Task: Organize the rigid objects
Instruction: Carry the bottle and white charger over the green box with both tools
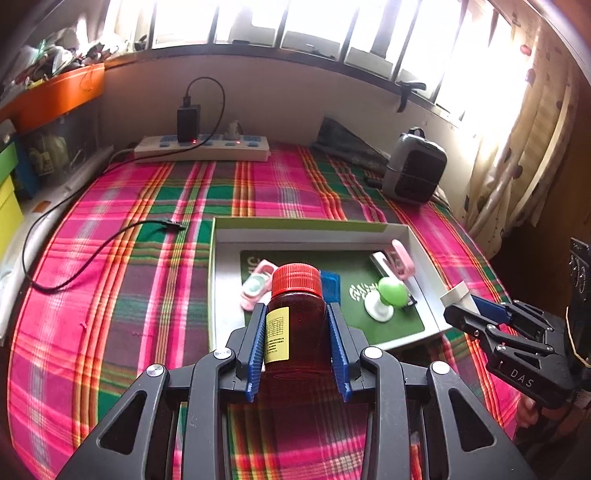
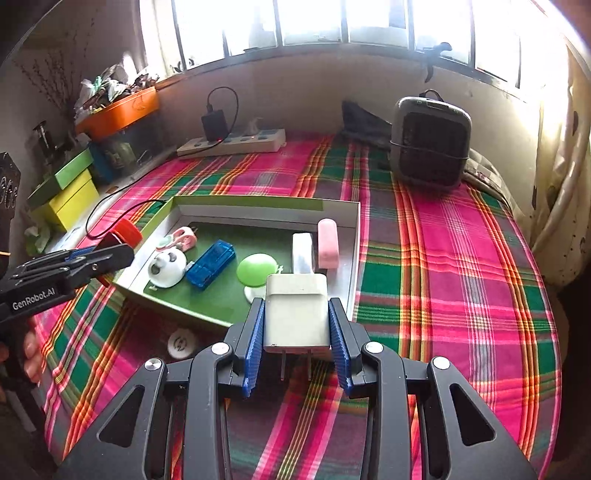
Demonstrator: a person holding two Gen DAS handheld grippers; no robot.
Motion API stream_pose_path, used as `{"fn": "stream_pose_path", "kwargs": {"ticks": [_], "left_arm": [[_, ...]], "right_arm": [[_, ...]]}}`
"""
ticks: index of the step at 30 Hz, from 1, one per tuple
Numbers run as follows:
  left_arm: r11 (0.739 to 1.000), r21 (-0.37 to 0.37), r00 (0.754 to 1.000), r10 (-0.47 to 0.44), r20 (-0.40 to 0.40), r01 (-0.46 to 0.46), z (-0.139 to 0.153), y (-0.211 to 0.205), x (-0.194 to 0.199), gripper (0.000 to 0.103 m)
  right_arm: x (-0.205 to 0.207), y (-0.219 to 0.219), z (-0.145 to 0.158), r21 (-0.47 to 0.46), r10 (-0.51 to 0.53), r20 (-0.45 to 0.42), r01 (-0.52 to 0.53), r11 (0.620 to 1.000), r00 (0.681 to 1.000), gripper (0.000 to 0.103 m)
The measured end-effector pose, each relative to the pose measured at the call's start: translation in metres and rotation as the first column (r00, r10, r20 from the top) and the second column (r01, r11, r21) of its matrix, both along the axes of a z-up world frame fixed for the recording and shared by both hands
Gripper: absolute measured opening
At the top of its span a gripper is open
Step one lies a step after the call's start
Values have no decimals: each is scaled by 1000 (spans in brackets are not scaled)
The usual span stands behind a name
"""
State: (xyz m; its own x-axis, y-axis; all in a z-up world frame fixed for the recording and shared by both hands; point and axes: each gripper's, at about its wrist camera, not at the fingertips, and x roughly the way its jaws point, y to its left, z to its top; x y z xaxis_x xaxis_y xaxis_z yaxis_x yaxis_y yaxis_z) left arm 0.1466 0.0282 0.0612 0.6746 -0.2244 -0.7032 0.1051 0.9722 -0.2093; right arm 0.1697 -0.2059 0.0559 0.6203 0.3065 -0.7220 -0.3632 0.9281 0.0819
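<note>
A: Where's the red-capped amber plastic bottle (image 1: 295, 314)?
B: Clamped in the left hand-held gripper (image 1: 297, 347) near the shallow green-lined box (image 1: 221, 258); the right hand-held gripper (image 2: 297, 347) grips a white plug adapter (image 2: 295, 310) above the plaid cloth (image 2: 443, 258)

A home room: plaid cloth (image 1: 147, 229) under a barred window (image 1: 280, 26), curtain (image 1: 517, 129), power strip (image 1: 201, 147), small heater (image 2: 430, 142), stacked boxes (image 2: 64, 192).

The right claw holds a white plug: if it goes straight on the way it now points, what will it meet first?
Probably the tray just ahead: the right claw, shut on the white plug, points down at its near part, where the green knob stands. Depth is unclear, so it could be the near rim or the knob.
</note>
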Motion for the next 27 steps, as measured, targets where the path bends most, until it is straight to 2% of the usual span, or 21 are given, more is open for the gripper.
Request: {"fn": "stream_pose_path", "kwargs": {"ticks": [13,27], "left_arm": [[1000,-11,1000,-2,-5,1,5,8,38,31],[998,-5,995,-71,-73,70,-19,-19,71,31]], "right_arm": [[25,8,-17,-31,16,-52,-18,999,999,35],[38,14,-24,-38,33,-64,-36,999,997,35]]}}
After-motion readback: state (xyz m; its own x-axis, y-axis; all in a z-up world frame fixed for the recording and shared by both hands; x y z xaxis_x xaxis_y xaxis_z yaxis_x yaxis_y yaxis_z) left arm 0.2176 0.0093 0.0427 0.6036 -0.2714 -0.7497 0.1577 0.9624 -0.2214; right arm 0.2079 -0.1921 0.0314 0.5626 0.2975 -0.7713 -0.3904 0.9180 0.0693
